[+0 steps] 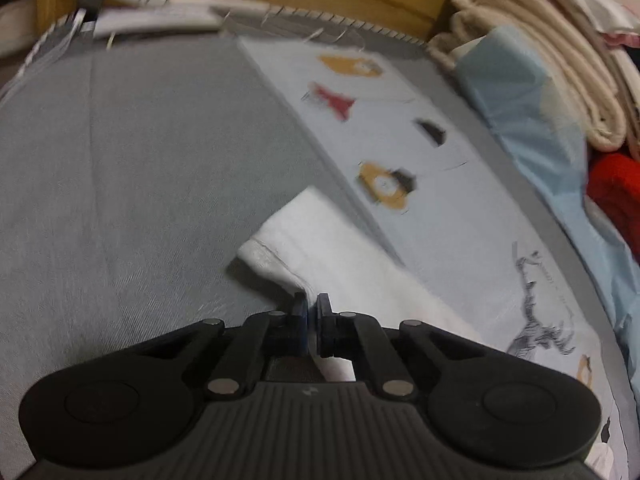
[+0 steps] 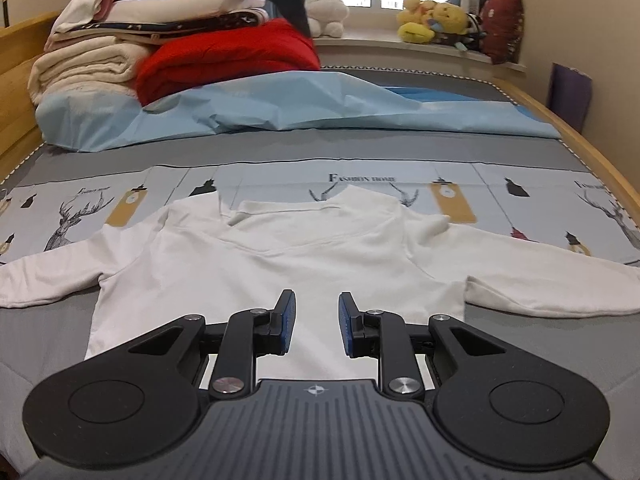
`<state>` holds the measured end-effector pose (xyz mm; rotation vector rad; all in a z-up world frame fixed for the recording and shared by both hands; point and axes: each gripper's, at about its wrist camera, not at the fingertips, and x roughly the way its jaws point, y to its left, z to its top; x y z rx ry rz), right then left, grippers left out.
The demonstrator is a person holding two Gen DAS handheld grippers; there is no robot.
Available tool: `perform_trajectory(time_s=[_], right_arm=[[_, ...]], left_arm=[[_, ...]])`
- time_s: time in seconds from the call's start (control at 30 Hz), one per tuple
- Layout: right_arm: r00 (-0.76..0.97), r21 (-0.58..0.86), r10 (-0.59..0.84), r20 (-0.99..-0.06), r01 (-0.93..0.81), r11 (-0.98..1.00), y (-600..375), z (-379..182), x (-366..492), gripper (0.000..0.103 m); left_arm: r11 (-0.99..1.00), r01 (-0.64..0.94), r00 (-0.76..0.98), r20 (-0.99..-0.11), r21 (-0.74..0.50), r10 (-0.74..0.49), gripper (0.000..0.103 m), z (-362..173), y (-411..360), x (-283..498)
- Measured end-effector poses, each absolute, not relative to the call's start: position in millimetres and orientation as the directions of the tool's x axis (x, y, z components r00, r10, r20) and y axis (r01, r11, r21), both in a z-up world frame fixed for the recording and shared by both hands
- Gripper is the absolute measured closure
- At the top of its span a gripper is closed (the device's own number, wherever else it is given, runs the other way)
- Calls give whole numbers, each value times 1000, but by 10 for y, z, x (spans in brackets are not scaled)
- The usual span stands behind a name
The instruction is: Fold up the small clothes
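Observation:
A small white long-sleeved shirt [image 2: 296, 252] lies spread flat on the bed, collar away from me, both sleeves stretched out sideways. My right gripper [image 2: 317, 322] is open and empty, low over the shirt's lower hem at its middle. In the left wrist view my left gripper [image 1: 311, 306] is shut on the edge of the shirt's sleeve [image 1: 312, 240], near the cuff, which lies on the grey sheet.
The bed has a grey sheet [image 1: 140, 160] with a pale printed band [image 2: 460, 178]. A crumpled light blue cloth [image 2: 280, 100] lies beyond the shirt. Folded blankets [image 2: 88, 64] and a red quilt [image 2: 228, 56] are stacked at the back left. Wooden bed rails [image 2: 592, 160] border the sides.

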<state>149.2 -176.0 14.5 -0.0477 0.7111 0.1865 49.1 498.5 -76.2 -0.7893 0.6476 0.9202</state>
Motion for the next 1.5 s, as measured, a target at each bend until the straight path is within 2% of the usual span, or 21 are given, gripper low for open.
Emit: perform_trajectory(time_s=[0.23,0.33,0.47,0.67,0.87,1.0,1.07,1.17,1.23,1.33,1.5], right_arm=[[745,26,213,-632,-253,967,-1567,197,1497,79],[735,44,254,-629,-292,955,-1457,204,1565,85],[736,38,295,-610,-344,938,-1247,196,1782,86],[715,111,360,-599,-371,922,-1095,107,2153,86],[706,167,345,-619,-311,936,-1255,-38,2400,86],[711,197,297,-638,-222,955,-1471,-89,2541,86],[691,256,286,-664,-149,955,-1598,-127,2605,85],[669,347,312,-674,-86,934,-1768,-180,2661,85],[672,360,298,-678,-50,932,-1849,-195,2696,85],[652,405,315,-690,-15,914,-1926,-266,2761,85],[582,449,374,-722,-16,893,-1834,-502,2858,83]], left_arm=[[535,-770,603,-671,-347,431,100,-158,4501,782],[605,-713,654,-647,-354,392,100,31,4189,948],[669,-650,691,-648,-362,320,100,194,3745,1218],[776,-532,726,-655,-340,211,100,303,2909,1674],[833,-441,731,-673,-335,116,100,160,2118,2130],[861,-363,725,-689,-356,21,100,52,1524,2379],[876,-299,731,-681,-379,-45,100,25,1231,2474],[880,-167,680,-699,-445,-224,97,-74,827,2646],[871,-85,634,-700,-484,-328,86,-124,677,2728],[905,-127,684,-697,-405,-216,82,-74,784,2728],[857,-387,655,-756,-341,-5,82,-85,1411,2672]])
